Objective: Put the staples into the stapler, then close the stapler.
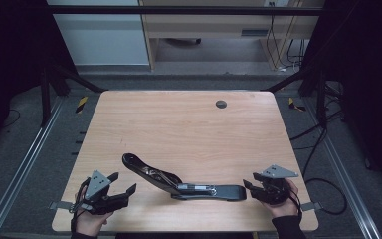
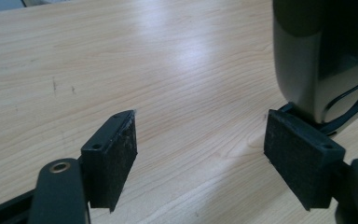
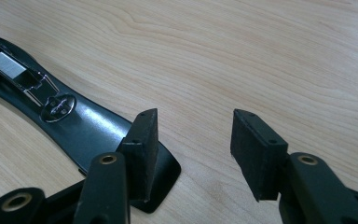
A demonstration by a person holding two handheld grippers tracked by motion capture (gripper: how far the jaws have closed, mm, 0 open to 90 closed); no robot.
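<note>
A black stapler [image 1: 179,181], swung open into a long bent shape, lies on the wooden table [image 1: 189,124] near its front edge. My left gripper [image 1: 124,181] sits at the front left, open, its jaws pointing toward the stapler's raised arm. In the left gripper view the pads [image 2: 200,140] stand wide apart over bare wood, and the stapler arm [image 2: 314,60] rises just beyond the right-hand pad. My right gripper [image 1: 248,180] is at the front right, by the stapler's flat end. Its jaws [image 3: 193,135] are open over bare wood, with the left one above the stapler's tip [image 3: 74,116].
A small round dark grommet [image 1: 221,104] sits in the table's far right part. Metal frame rails [image 1: 25,159] run along both sides of the table, and cables [image 1: 323,189] lie on the floor to the right. A person's hands hold both grippers at the front edge.
</note>
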